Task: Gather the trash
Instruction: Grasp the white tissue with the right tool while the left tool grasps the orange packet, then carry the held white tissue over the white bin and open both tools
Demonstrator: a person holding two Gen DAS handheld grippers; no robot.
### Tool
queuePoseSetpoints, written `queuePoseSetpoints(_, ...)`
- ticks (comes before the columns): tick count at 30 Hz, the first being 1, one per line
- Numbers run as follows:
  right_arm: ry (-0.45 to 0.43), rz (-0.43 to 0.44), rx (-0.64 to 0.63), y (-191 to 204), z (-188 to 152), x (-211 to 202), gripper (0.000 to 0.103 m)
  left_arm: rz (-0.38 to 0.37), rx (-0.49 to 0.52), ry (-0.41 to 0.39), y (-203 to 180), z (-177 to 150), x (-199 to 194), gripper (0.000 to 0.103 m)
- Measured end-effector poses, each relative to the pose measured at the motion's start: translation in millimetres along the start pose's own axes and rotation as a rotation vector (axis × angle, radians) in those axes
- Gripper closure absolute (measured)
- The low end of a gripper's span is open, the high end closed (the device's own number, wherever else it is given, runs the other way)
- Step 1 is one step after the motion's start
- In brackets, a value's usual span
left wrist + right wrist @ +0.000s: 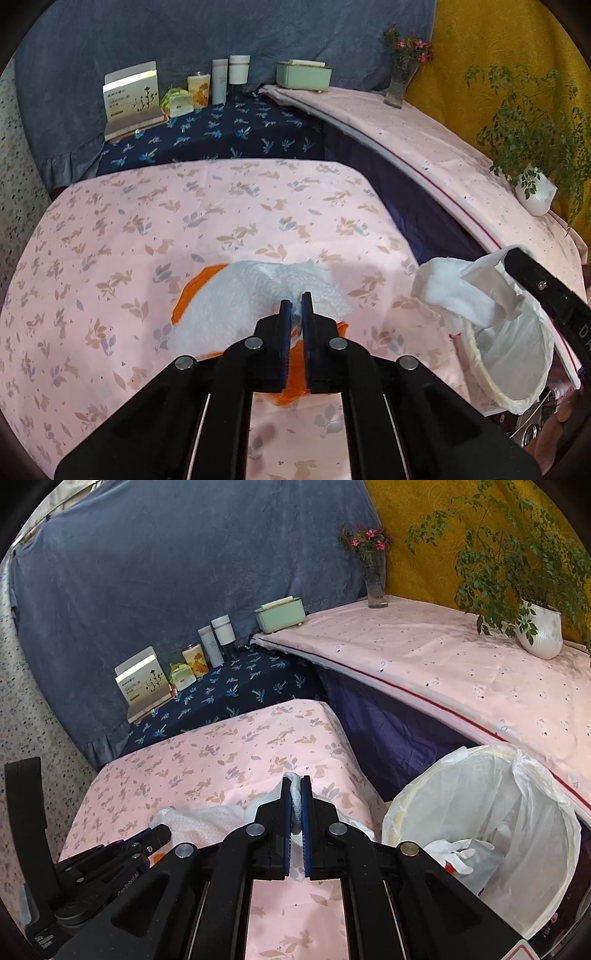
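A crumpled white paper towel (240, 295) lies on the pink floral tablecloth (110, 229), over an orange scrap (192, 291). My left gripper (295, 297) is shut on the towel's near edge. In the right wrist view the same gripper (162, 834) shows at lower left, by the towel (207, 821). My right gripper (295, 781) is shut on a white tissue (294, 803). From the left wrist view that tissue (454, 291) hangs from a black finger (532, 280), just above the rim of a white-lined bin (517, 362). The bin (517, 794) holds some white trash (458, 851).
Cartons (133, 96), bottles (238, 70) and a green box (303, 75) stand at the back by a blue drape. A higher pink-covered surface (443, 672) on the right carries a flower vase (375, 579) and a potted plant (539, 627). A dark gap (388, 731) separates it from the table.
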State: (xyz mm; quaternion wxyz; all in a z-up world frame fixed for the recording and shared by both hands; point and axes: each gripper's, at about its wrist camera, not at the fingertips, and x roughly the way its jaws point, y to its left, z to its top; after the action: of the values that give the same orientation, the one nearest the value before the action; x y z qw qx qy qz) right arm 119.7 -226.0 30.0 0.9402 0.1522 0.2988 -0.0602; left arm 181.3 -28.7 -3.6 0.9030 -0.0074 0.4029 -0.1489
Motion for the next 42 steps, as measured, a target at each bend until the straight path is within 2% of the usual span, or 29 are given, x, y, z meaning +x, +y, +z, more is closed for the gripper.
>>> queuePoseSetpoints(9,-0.064,-0.021,0.026,-23,20,-27,0.098,-0.034,0.064,-0.079,-39,26,-32,0.098)
queuePoseSetpoints(15,-0.087,-0.055,0.053,-47,24,-40,0.098,-0.073,0.111,-0.097,-74,32,-41,0.098)
queuePoseSetpoints(27,-0.101,-0.157,0.126,-114,15,-65,0.098,-0.171,0.197,-0.057,-152,21,-30,0.098)
queuePoseSetpoints(37,-0.088,-0.217,0.183,-156,6,-74,0.098,-0.231,0.274,-0.029,-204,8,-26,0.098)
queuePoseSetpoints(41,-0.094,-0.225,0.198,-162,3,-77,0.092,-0.252,0.29,-0.021,-215,5,-26,0.095)
queuePoseSetpoints(42,-0.095,-0.225,0.199,-162,3,-77,0.09,-0.25,0.294,-0.021,-217,4,-27,0.088)
